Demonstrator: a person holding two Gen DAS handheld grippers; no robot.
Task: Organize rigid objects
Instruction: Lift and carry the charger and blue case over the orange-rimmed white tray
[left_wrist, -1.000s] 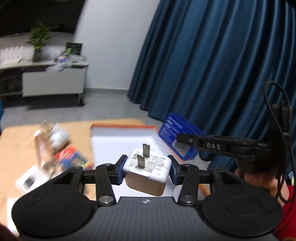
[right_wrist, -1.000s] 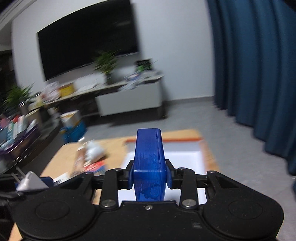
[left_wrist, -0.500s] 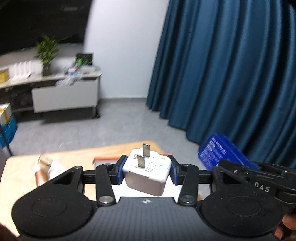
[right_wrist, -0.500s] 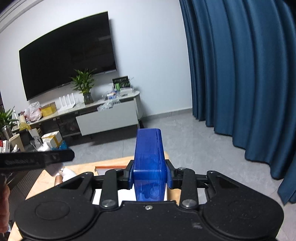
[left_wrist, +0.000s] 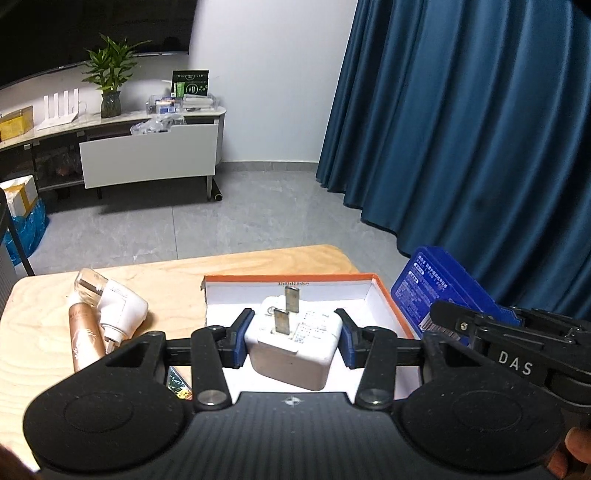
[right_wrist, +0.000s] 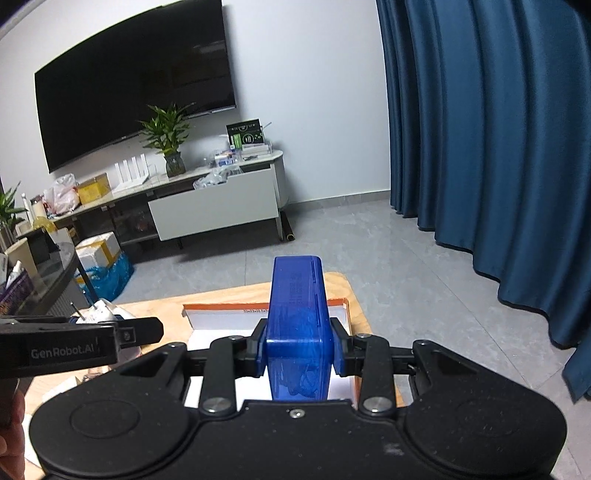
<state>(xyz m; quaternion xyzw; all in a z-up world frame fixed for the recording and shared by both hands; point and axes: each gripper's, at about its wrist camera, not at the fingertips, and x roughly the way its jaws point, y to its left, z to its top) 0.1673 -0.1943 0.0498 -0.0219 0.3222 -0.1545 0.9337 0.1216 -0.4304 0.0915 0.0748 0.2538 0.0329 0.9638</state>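
My left gripper (left_wrist: 291, 341) is shut on a white plug adapter (left_wrist: 295, 343) whose two metal prongs point up. It hovers over an orange-rimmed white box (left_wrist: 384, 295) on the wooden table (left_wrist: 40, 350). My right gripper (right_wrist: 297, 349) is shut on a blue plastic case (right_wrist: 297, 325), held on edge above the same box (right_wrist: 218, 310). In the left wrist view that blue case (left_wrist: 436, 288) shows at the right, beside the box's right wall, with the other gripper's black body under it.
A rose-gold bottle (left_wrist: 83, 341) and a white device (left_wrist: 118, 306) lie on the table left of the box. Beyond the table's far edge are grey floor, a TV console (right_wrist: 214, 206) and a blue curtain (right_wrist: 480, 129). A hand (right_wrist: 11, 417) shows at the left edge.
Both views swung up, then dipped back toward the table. The box now lies directly under both held objects. The blue case has come down beside the box's right wall.
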